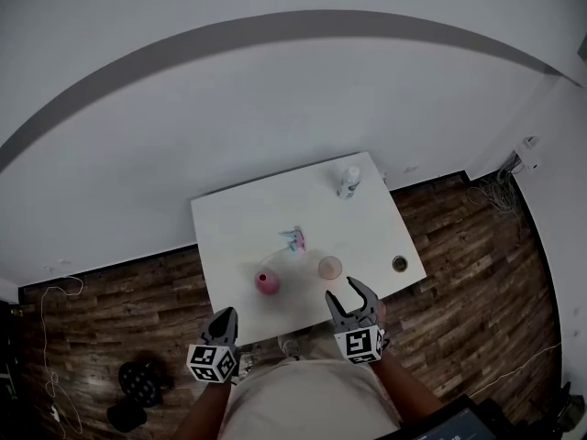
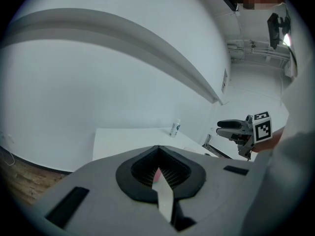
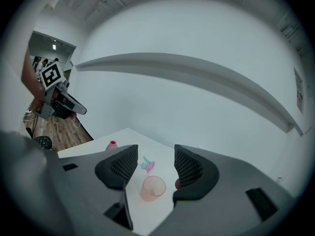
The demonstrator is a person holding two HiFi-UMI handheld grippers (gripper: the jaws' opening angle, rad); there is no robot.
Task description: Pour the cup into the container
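R tongs [image 3: 153, 156]: jaws partway open, nothing gripped. The pink see-through cup [image 3: 152, 188] stands upright on the white worktop [image 1: 234, 223] just ahead of R tongs, in line w/ the gap between the jaws. Pads are clear of it on both sides. Cup contents: I can't tell from any view. The wall is tinted and I see no fill level.

L tongs [image 2: 158, 150]: jaws fully together, holding nothing. It sits by the worktop's near-left corner, well apart from the cup.

The pink container [image 1: 267, 282] is upright w/ its narrow red mouth up. It is ahead of L tongs and left of R tongs, near the cup but not touching. I can't see its inside.

Other items:
- A small pink-and-blue item [image 3: 147, 165] lies beyond the cup, seen between the R jaws.
- A white bottle [image 1: 348, 180] stands upright at the far end, well beyond both tongs.
- A small dark round obj [image 1: 399, 264] is near the worktop edge, right of R tongs. I can't ID it.
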